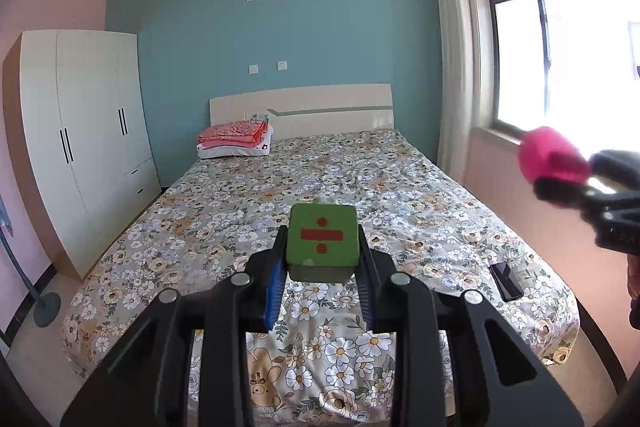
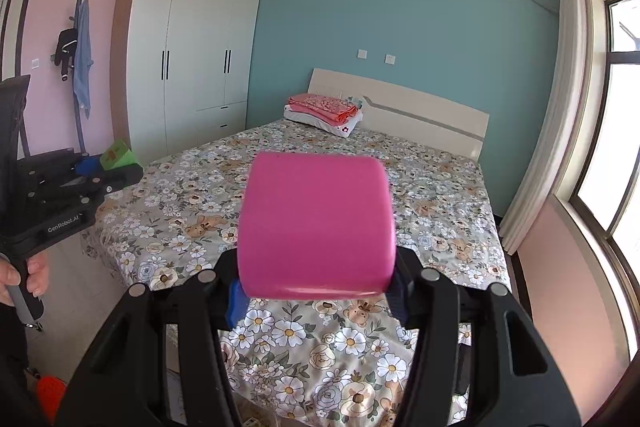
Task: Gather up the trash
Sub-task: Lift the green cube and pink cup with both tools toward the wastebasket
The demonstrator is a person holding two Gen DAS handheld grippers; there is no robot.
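Green block with a red division sign is sitting clamped between the left gripper pads; pink block is being squeezed by the right gripper. Both are hovering above the floral bed, a black phone lying near its right edge.

Right gripper fingers clamp a pink block above the bed.
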